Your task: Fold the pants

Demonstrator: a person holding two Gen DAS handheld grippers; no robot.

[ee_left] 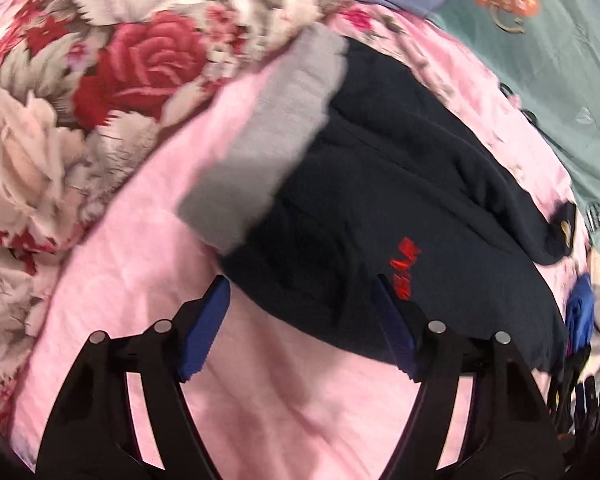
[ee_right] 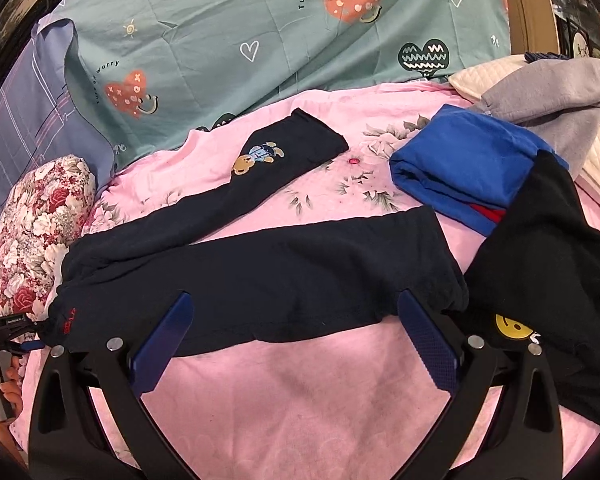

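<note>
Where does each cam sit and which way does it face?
Left wrist: on the left claw, open, low over the pink sheet, facing the pants waist end, grey band and floral quilt; only its own fingers show.
Right wrist: on the right claw, open, facing across the spread pants toward the teal sheet; the left claw and hand show at the left edge.
Shared: the pants, red logo, pink sheet, quilt.

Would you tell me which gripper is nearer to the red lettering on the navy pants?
Left. The left gripper is right beside the red lettering near the waistband; the right gripper is over the leg.
</note>
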